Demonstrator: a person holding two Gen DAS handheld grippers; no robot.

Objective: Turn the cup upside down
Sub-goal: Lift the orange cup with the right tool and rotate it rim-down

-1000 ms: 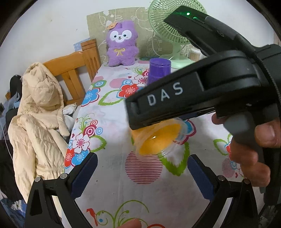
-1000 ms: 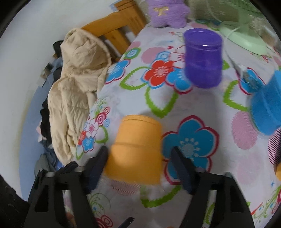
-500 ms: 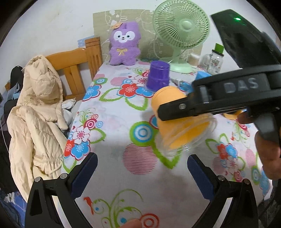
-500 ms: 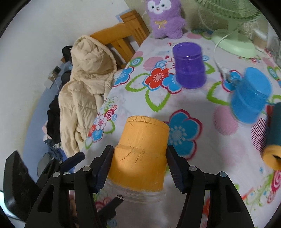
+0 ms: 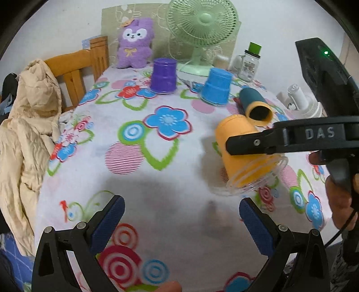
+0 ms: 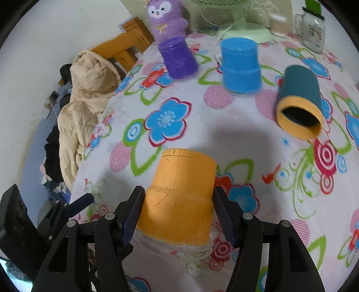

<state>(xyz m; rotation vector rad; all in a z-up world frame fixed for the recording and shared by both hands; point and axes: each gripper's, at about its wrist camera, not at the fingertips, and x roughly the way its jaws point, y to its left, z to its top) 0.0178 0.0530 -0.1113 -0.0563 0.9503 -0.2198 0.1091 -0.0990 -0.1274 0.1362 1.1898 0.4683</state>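
Your right gripper (image 6: 177, 213) clamps the matte orange cup (image 6: 179, 197), base forward; only your left view shows its clear rim tilted off the tablecloth (image 5: 157, 197), left gripper (image 5: 179, 221) wide open, empty

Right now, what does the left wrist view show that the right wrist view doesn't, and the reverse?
Only the left wrist view shows the full green fan, the small white fan at the right edge, the hand holding the right gripper, and the open, empty left gripper from behind.

Only the right wrist view shows both pads of the right gripper pressed on the orange cup.

Both show the orange cup tilted, base up, plus the purple cup, blue cup, the teal cup lying on its side, plush toy and jar.
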